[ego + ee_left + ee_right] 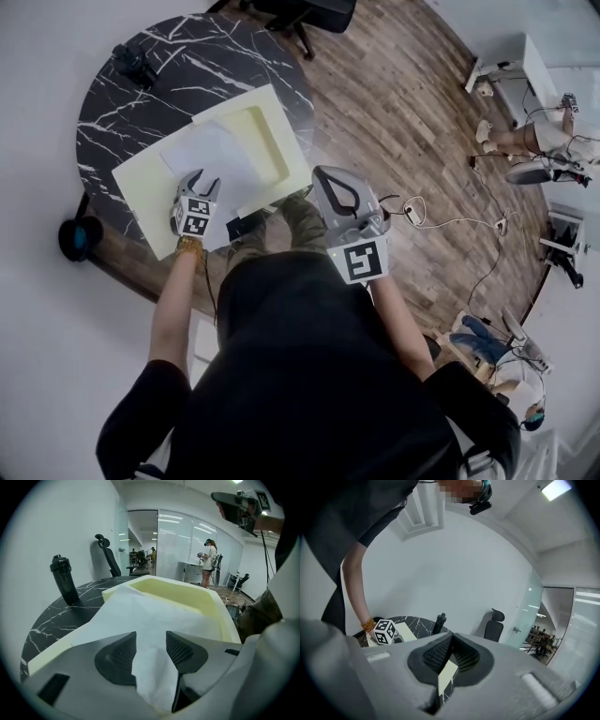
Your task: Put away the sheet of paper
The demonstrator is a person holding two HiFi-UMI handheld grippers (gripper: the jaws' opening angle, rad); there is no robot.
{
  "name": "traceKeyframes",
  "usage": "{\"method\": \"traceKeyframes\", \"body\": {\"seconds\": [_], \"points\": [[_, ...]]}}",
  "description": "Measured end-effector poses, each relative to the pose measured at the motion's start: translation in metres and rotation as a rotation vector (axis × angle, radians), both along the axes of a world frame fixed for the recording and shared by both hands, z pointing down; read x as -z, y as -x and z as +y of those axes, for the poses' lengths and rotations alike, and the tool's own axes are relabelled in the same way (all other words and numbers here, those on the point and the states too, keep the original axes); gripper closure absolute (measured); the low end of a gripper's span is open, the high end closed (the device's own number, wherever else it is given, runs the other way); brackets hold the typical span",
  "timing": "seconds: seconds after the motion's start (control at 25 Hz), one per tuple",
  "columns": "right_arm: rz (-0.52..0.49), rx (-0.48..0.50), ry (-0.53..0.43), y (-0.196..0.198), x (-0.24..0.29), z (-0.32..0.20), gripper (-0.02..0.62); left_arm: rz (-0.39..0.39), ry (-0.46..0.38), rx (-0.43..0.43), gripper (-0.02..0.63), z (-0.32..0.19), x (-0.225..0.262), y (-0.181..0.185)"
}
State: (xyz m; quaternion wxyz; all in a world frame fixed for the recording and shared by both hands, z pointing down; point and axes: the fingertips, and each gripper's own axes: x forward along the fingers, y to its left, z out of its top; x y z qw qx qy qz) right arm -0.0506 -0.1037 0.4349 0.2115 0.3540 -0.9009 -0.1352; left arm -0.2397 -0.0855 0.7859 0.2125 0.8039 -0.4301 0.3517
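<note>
A white sheet of paper [211, 155] lies on a pale yellow foam tray [275, 127] that has a sunken recess at its far end. The tray rests on a round black marble table [187, 56]. My left gripper [199, 180] sits at the sheet's near edge. In the left gripper view the paper [140, 616] runs between the jaws of the left gripper [151, 641], which stand apart without pressing on it. My right gripper [323, 174] hangs off the table's right side above the floor. In its own view the right gripper [451, 637] is shut and empty.
A black bottle [134, 64] stands at the table's far left edge. A black round object [77, 236] sits on the floor to the left. An office chair [108, 557] stands beyond the table. Cables [450, 222] trail over the wood floor on the right, and a person [208, 562] stands far off.
</note>
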Motion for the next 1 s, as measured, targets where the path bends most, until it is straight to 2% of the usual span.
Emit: {"method": "traceKeyframes", "body": {"seconds": [0.4, 0.8, 1.0], "points": [[-0.018, -0.053, 0.002, -0.016, 0.003, 0.000, 0.597, -0.004, 0.116, -0.111, 0.402, -0.006, -0.029, -0.037], [-0.026, -0.116, -0.008, -0.039, 0.007, -0.006, 0.597, 0.007, 0.152, -0.176, 0.402, -0.021, -0.030, -0.059], [-0.022, -0.103, 0.005, -0.035, 0.002, -0.004, 0.597, -0.001, 0.189, -0.189, 0.407, -0.025, -0.031, -0.065]]}}
